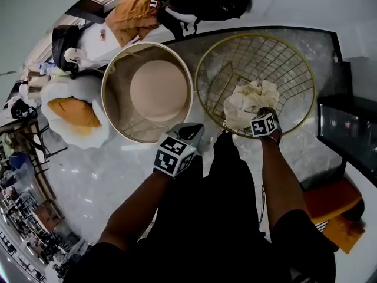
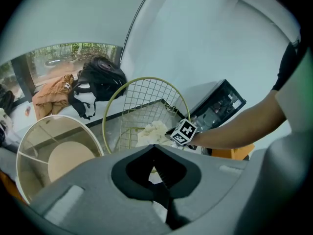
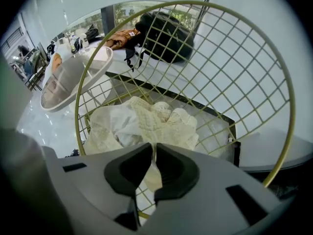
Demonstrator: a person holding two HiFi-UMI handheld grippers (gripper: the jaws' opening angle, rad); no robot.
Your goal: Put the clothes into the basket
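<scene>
Right gripper pinched a cloth fold at the basket's near rim, left gripper shut and empty — apparently the drop-in step — so the next move needed a clean release.

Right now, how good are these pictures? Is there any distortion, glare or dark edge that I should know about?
Head view: strong fisheye, straight edges curve, and the glossy marble floor throws white glare. Left gripper view: a round black vignette frames the picture, and the rim of the wire basket bows. Right gripper view: the same rim bulges into an oval, while the cream garment is sharp and evenly lit.
</scene>
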